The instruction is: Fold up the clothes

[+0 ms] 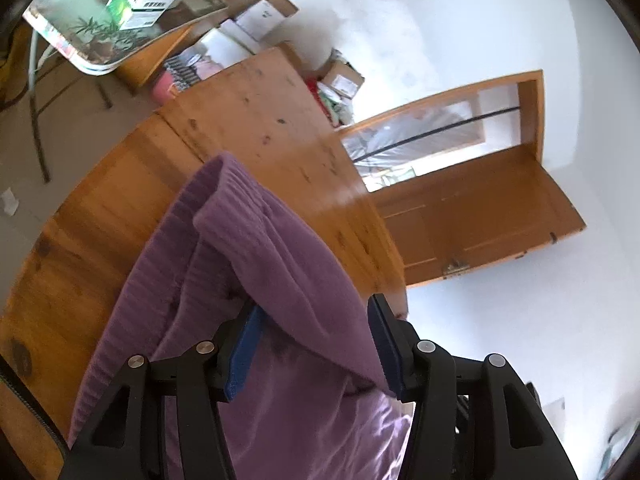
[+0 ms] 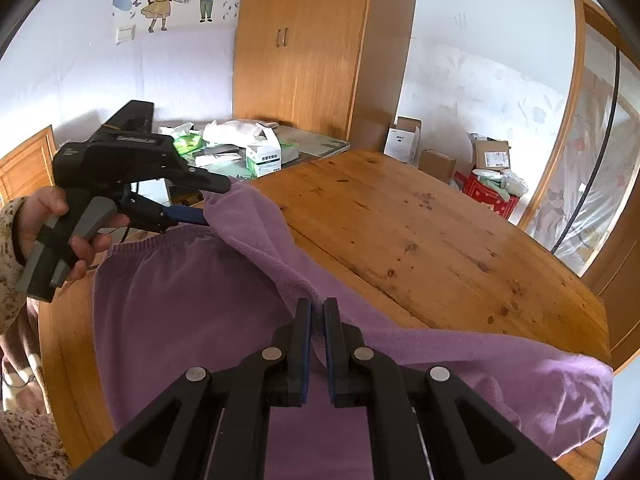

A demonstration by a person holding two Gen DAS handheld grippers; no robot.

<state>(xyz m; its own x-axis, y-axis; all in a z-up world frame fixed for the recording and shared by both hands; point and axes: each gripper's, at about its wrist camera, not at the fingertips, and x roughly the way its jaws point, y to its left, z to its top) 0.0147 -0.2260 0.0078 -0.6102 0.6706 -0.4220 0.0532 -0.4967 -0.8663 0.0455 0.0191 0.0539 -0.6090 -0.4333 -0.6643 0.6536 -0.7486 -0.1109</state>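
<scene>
Purple garment (image 2: 192, 312) spans the table (image 2: 420, 232); right gripper (image 2: 318, 312) pinches its folded edge, left gripper (image 1: 316, 324) gapes around the waistband.

I see a soft purple fleece garment (image 2: 192, 312) spread over the wooden table. One ribbed edge (image 1: 168, 240) is folded over, lifted in a ridge.
</scene>
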